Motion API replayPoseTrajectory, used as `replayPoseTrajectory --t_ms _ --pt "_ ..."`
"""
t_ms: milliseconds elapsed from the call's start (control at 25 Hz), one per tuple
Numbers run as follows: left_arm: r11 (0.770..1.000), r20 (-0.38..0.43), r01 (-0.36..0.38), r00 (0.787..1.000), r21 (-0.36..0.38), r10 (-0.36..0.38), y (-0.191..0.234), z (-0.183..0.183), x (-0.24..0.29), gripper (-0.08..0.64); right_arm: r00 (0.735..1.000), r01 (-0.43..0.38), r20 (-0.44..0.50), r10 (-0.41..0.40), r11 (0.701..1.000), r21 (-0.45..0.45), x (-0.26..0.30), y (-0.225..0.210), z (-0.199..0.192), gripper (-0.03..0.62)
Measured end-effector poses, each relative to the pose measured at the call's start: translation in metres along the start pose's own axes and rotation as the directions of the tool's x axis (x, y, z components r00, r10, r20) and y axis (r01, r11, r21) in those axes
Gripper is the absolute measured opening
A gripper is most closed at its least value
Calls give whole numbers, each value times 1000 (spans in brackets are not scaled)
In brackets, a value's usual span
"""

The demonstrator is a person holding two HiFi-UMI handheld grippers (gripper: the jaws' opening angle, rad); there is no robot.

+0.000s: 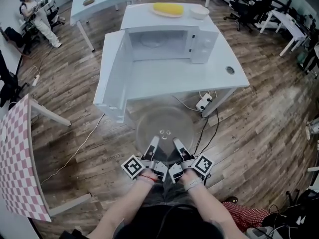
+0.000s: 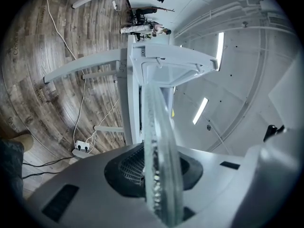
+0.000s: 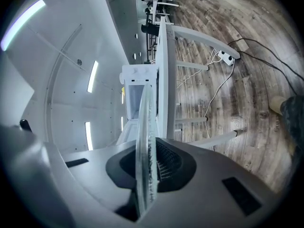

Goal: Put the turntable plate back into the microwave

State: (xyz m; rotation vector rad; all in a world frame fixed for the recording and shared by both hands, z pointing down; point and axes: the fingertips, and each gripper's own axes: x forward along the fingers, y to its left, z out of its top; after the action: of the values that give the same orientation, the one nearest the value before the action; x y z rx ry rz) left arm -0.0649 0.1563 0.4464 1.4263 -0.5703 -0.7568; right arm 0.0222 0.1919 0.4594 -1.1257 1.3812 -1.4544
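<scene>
Wood-plank floor (image 1: pixel 259 118) spreads under a white counter (image 1: pixel 189 76) that carries a white microwave (image 1: pixel 199 44). Its door (image 1: pixel 115 76) is swung wide toward 9 o'clock and its open cavity faces the person. On the microwave's roof sit a yellow item (image 1: pixel 168 9) and, at that item's 3 o'clock, a white bowl (image 1: pixel 199 12).

The clear glass turntable plate (image 1: pixel 164 126) is outside the microwave, in the air just off the counter's near edge. It is at 6 o'clock from the cavity and lies about level above the floor. Both claws hold it by its near rim: the left claw (image 1: pixel 152 144) bites at about 7 o'clock of the disc and the right claw (image 1: pixel 178 146) at about 5 o'clock, the two just beside each other.

In the left gripper view the glass edge runs between the jaws, which stand narrow and clamped on it, with the microwave straight ahead. The right gripper view shows the same narrow clamp on the rim.

A power strip (image 1: pixel 205 102) lies on the floor near the counter leg, at 2 o'clock from the disc. A red-and-white checked cloth (image 1: pixel 17 158) shows at 9 o'clock, and another person (image 1: pixel 37 16) stands far off at 10 o'clock.
</scene>
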Motion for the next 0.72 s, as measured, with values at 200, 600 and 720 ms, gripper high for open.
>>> replayPoseTrajectory --t_ms 200,600,720 --pt "1000 24 -2 1000 15 2 3 6 23 84 1000 1 -24 0 1000 7 19 1 18 40" --pt "1000 55 6 998 14 -7 -4 18 71 84 999 -12 -50 14 1000 22 58 14 51 41" --pt "1000 64 7 998 13 -8 -3 21 87 84 998 -13 -57 14 1000 15 70 16 65 41"
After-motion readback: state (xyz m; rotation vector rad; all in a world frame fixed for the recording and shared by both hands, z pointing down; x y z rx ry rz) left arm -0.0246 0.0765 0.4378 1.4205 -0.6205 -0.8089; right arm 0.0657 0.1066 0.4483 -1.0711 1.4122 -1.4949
